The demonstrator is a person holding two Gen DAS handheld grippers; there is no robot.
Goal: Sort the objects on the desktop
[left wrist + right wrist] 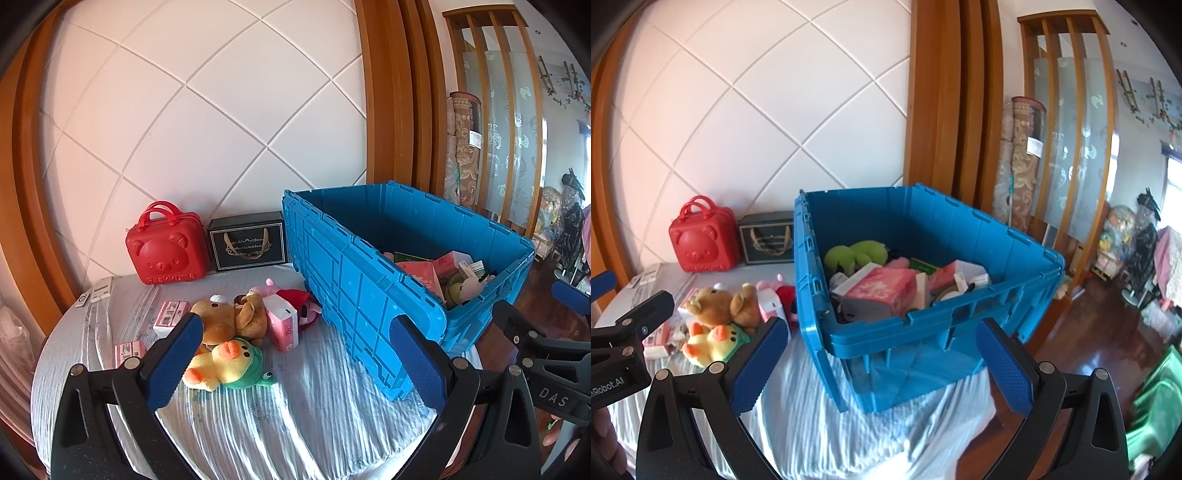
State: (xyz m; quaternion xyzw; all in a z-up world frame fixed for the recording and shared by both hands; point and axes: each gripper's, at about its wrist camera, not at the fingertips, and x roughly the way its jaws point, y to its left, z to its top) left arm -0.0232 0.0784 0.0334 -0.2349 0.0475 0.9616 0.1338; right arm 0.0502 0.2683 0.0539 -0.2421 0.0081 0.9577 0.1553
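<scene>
While part-filled, blue crate (923, 236) on the cloth-covered table (295, 406): already holding pink boxes, a green plush (857, 254) and sundry small packs, so sorting judged roughly midway. Left outside, beside the crate's left wall: brown bear plush (225, 317), yellow duck plush (225, 363), pink-and-red plush (295, 301), pink tissue pack (282, 325), two small pink boxes (170, 314); red case (166, 251) and black gift box (249, 240) against the wall, perhaps not for sorting. Left gripper (295, 350) spread wide, empty, touching nothing, hovering short of the plush pile; right gripper (882, 365) likewise wide apart, empty, poised before the crate's near rim.
</scene>
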